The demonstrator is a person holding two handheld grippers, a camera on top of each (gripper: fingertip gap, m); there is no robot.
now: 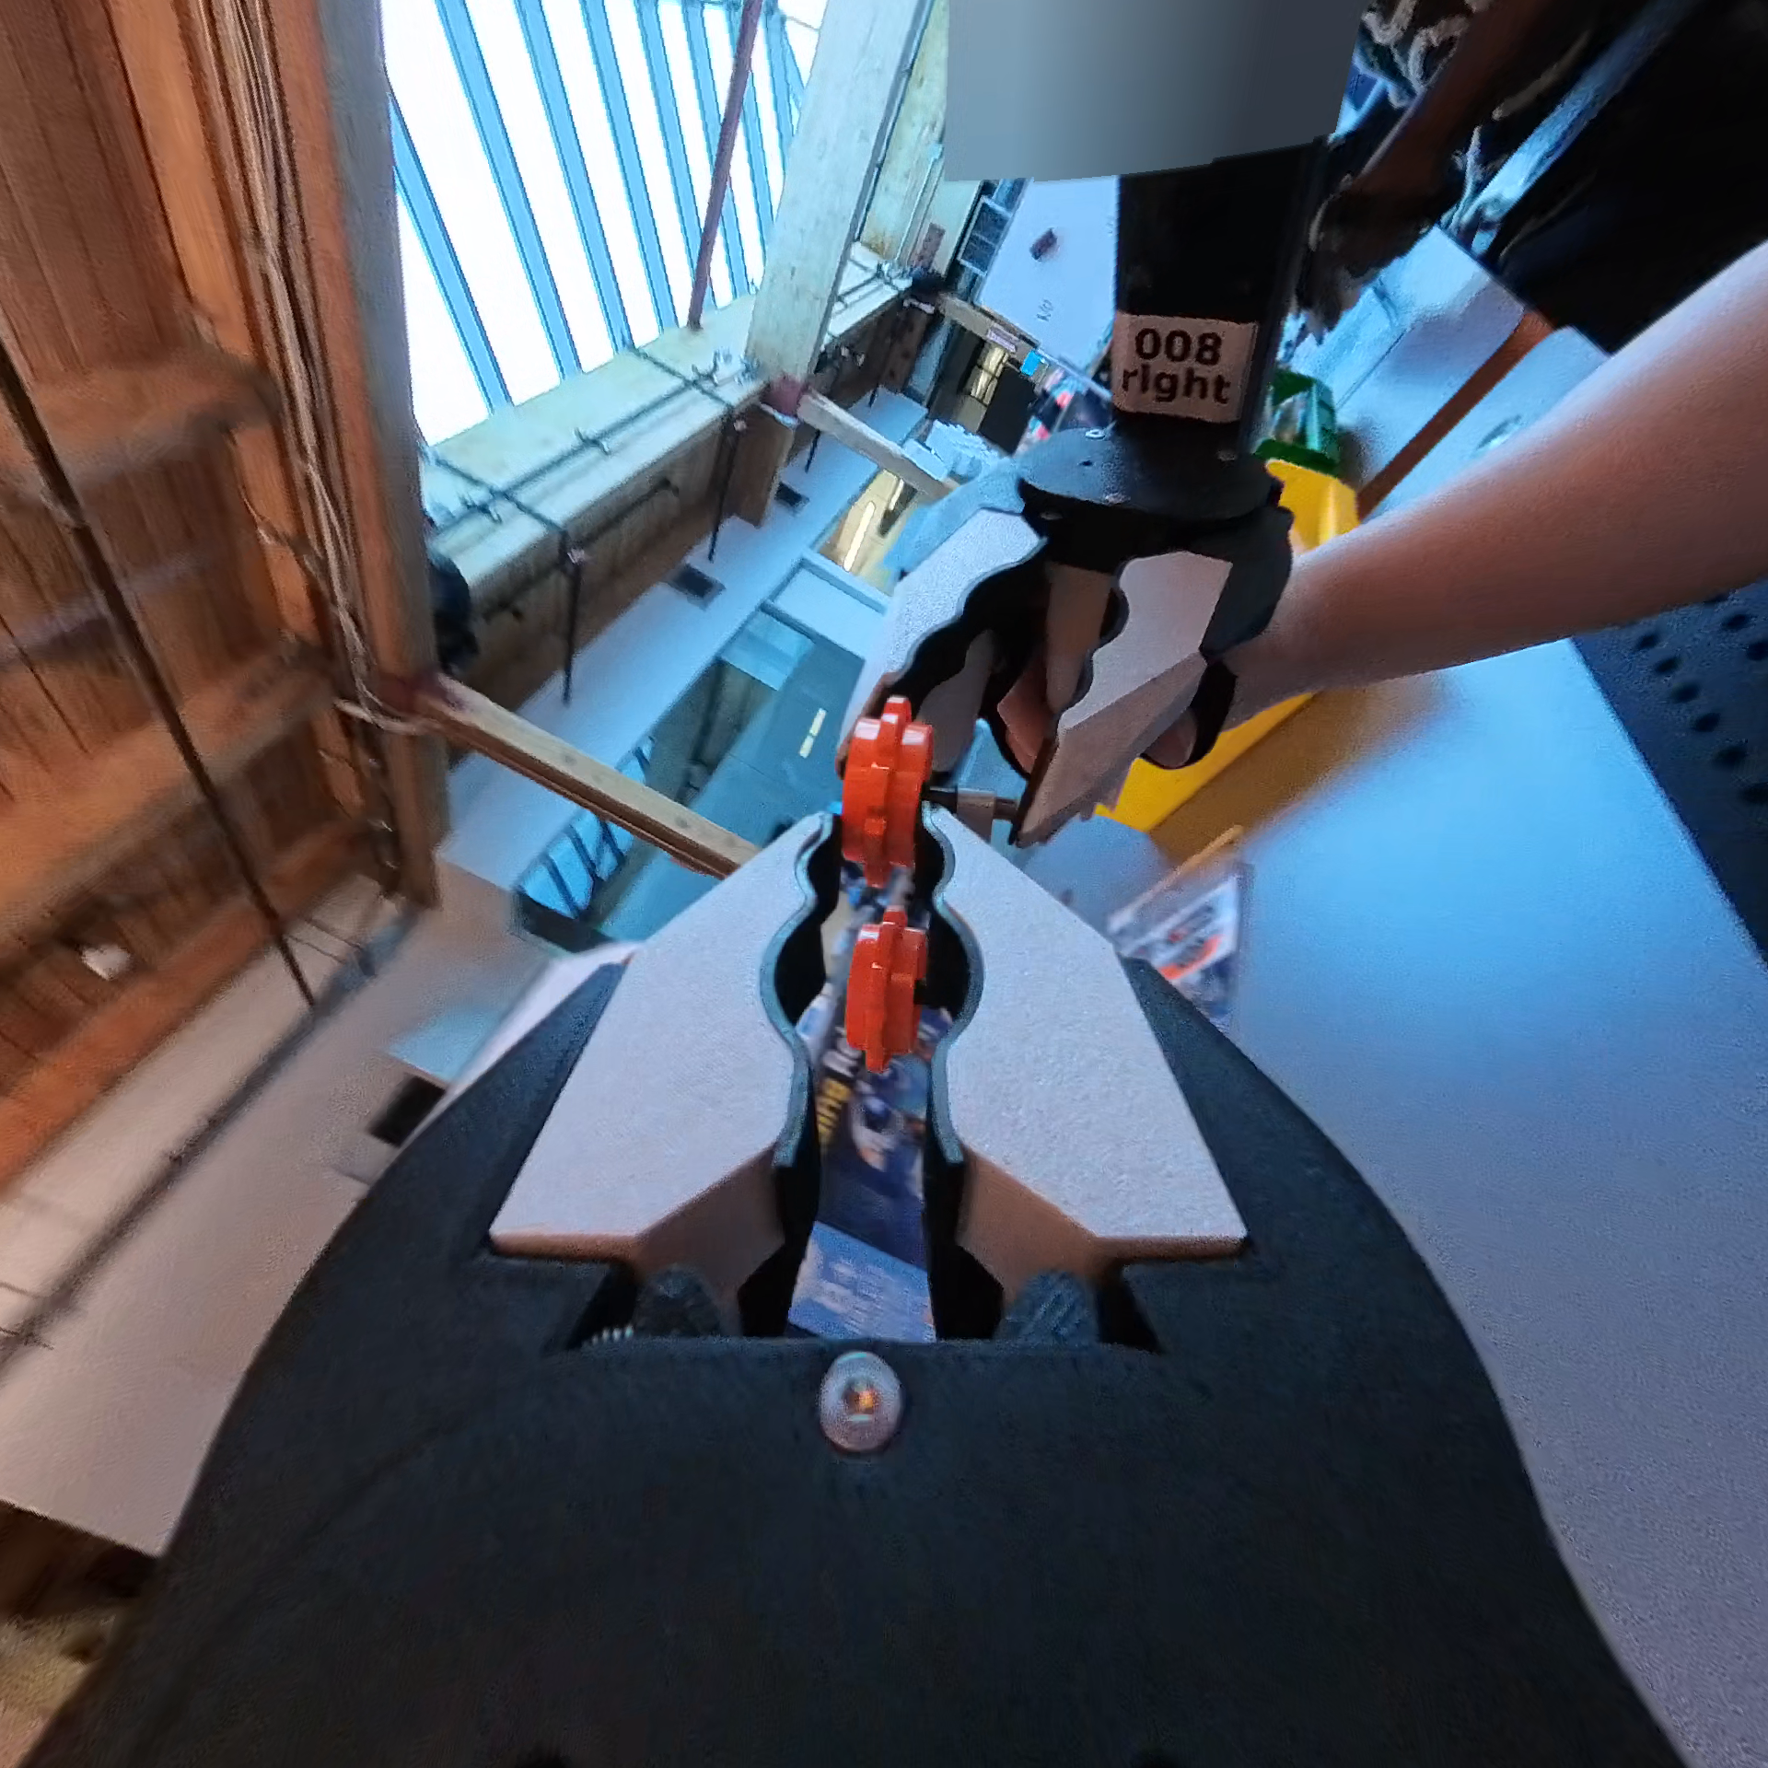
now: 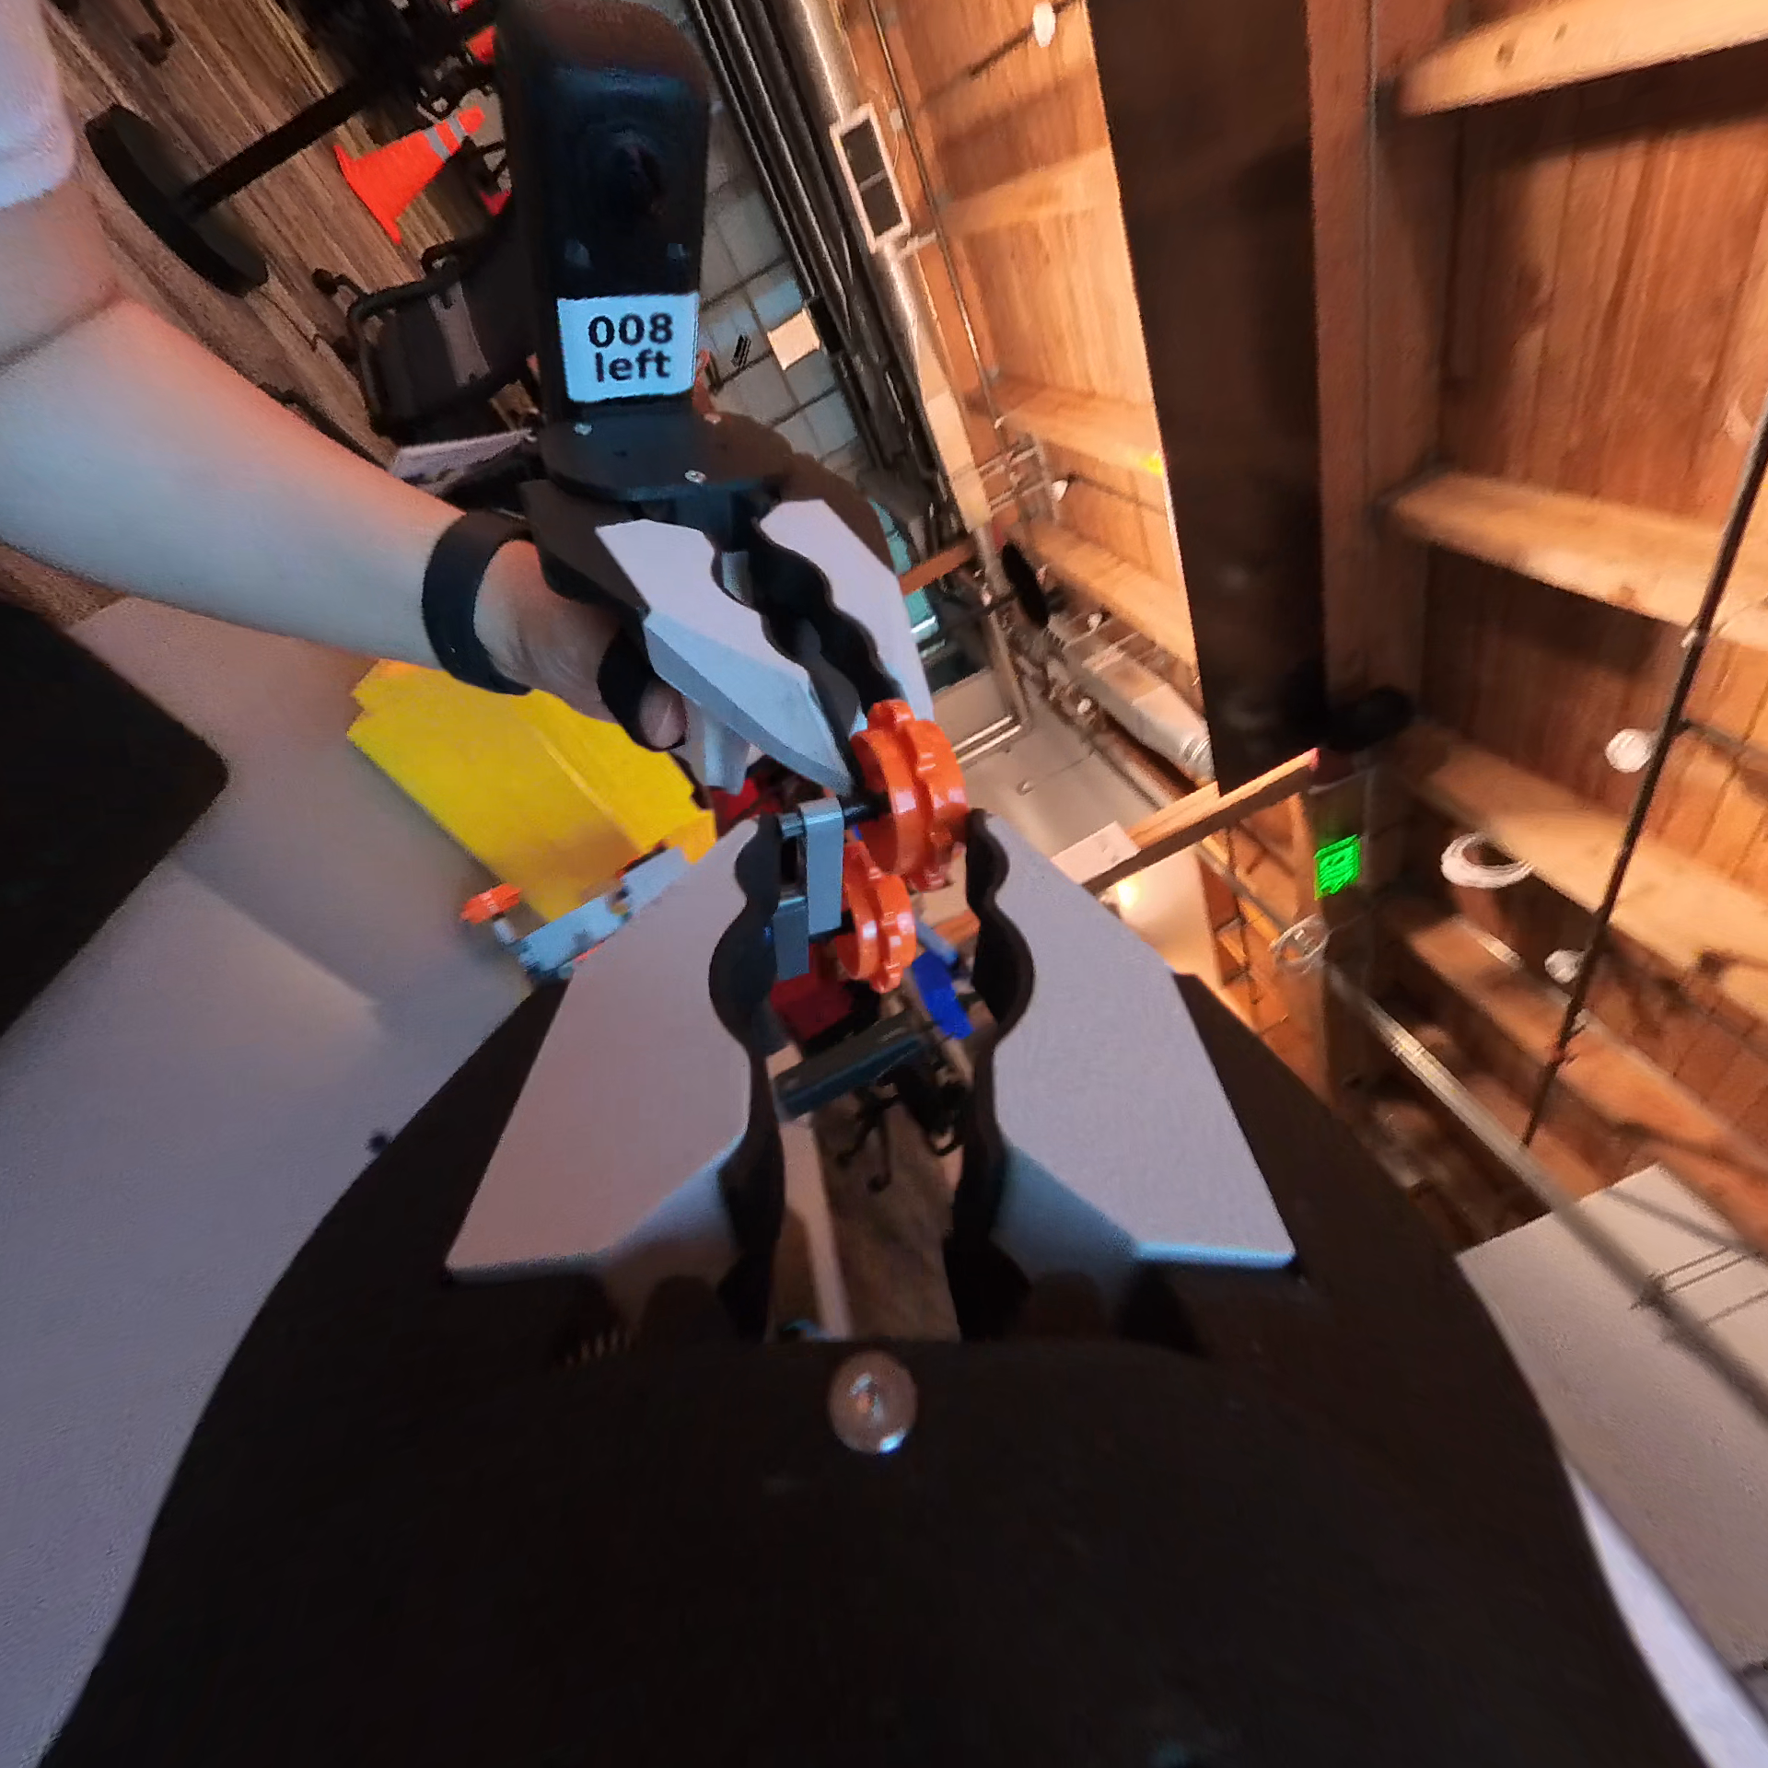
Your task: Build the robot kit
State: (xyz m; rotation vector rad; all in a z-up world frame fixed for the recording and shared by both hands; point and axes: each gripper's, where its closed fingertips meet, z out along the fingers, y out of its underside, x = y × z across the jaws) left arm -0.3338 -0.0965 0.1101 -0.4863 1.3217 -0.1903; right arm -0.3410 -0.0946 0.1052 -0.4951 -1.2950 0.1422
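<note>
Left wrist view
Wooden wall (image 1: 143, 670): fills 9 o'clock, blurred.
Barred window (image 1: 574, 191): at 11 o'clock, bright.
Wooden stick (image 1: 574, 765): slanting from the wall towards centre.
Left gripper (image 1: 882, 837): rising from 6 o'clock, jaws nearly together, pinching the upper orange gear (image 1: 885, 794) at the very tips.
Lower orange gear (image 1: 885, 990): just below, edge-on in the scalloped gap between the fingers; contact with them unclear.
Printed box (image 1: 861, 1196): glimpsed through the gap, well beneath.
Right gripper (image 1: 966, 775): reaching in from 1 o'clock, held in a hand (image 1: 1129, 689), one fingertip at the short axle (image 1: 976, 799) beside the upper gear.
Yellow bin (image 1: 1320, 497): behind that gripper, at 2 o'clock.
White table (image 1: 1483, 1100): at 3 o'clock.

Right wrist view
Traffic cone (image 2: 411, 163): at 11 o'clock, far off on the floor.
Yellow bin again (image 2: 517, 775): at 9 o'clock, on the white table (image 2: 191, 1100).
Left gripper, seen from across (image 2: 847, 770): coming from 11 o'clock, tips shut on the rim of the upper gear (image 2: 909, 794).
Gear assembly (image 2: 842, 880): dead centre, held in the air; grey beam (image 2: 821, 875) carrying both orange gears, the lower one (image 2: 872, 923) below the upper.
Right gripper, own view (image 2: 866, 832): jaws narrowly parted and clamped across the gear assembly, beam against one finger, upper gear against the other.
Green lit sign (image 2: 1337, 866): at 3 o'clock.
Wooden shelves (image 2: 1579, 574): filling 2 to 4 o'clock.
</note>
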